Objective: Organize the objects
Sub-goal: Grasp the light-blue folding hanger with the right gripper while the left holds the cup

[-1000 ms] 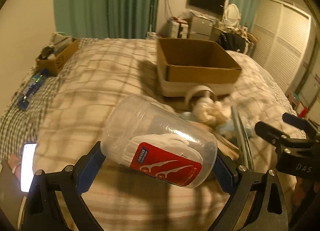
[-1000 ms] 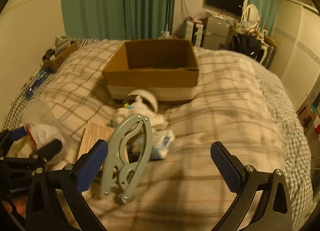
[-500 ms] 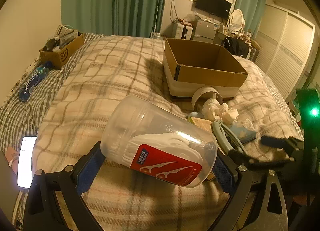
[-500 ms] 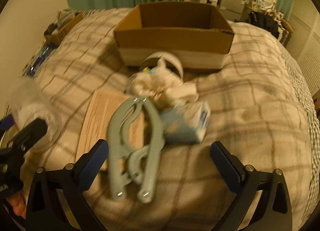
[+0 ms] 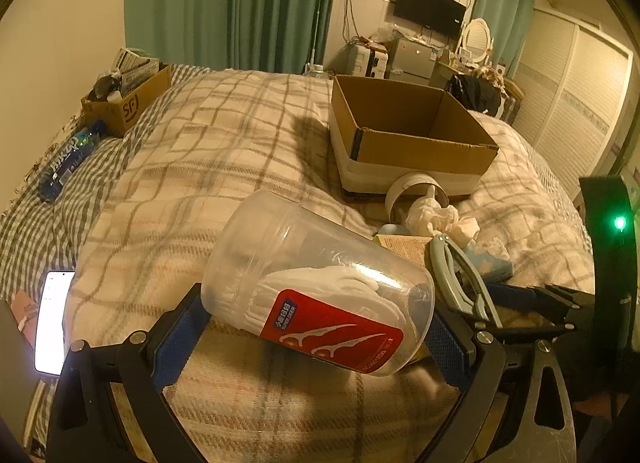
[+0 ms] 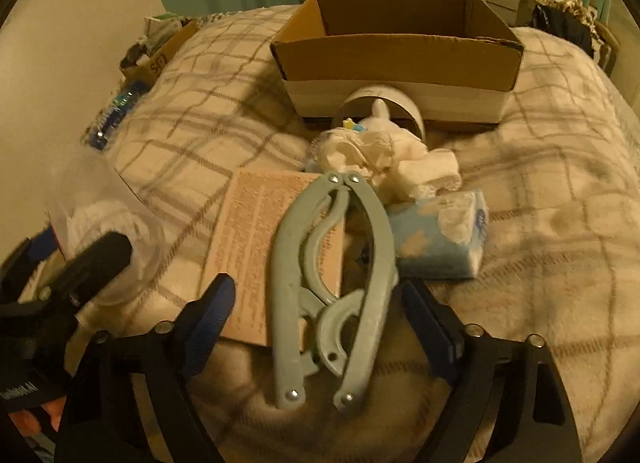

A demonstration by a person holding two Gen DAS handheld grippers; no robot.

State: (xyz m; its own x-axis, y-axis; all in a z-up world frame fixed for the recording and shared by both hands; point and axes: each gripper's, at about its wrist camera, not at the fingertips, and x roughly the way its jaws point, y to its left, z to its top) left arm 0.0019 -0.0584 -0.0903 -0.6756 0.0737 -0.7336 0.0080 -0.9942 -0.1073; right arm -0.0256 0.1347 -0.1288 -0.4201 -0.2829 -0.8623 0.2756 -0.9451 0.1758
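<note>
The left tool (image 5: 316, 337) is clamped on a clear plastic jar (image 5: 316, 283) of floss picks, its blue pads pressing the two ends so the jar lies crosswise and tilted above the bed (image 5: 224, 151). That hold looks risky: the jar is smooth and rounded, gripped end to end, so a quick swing toward the cardboard box (image 5: 404, 131) could let it pivot or slip out.

The right tool (image 6: 316, 315) has its fingers apart, straddling the lower part of a folded grey-blue hanger (image 6: 332, 283), with neither pad clearly touching it. The hanger lies partly on a printed card (image 6: 256, 239) and just beside a blue tissue pack (image 6: 440, 243). If the fingers close here, they may catch the card's edge too, or squeeze the hinged arms so the hanger folds or twists free. The soft blanket gives little support for pressing down.

A crumpled white cloth (image 6: 392, 151) and a tape roll (image 6: 384, 103) lie against the box's front wall and could snag anything dragged rather than lifted.
</note>
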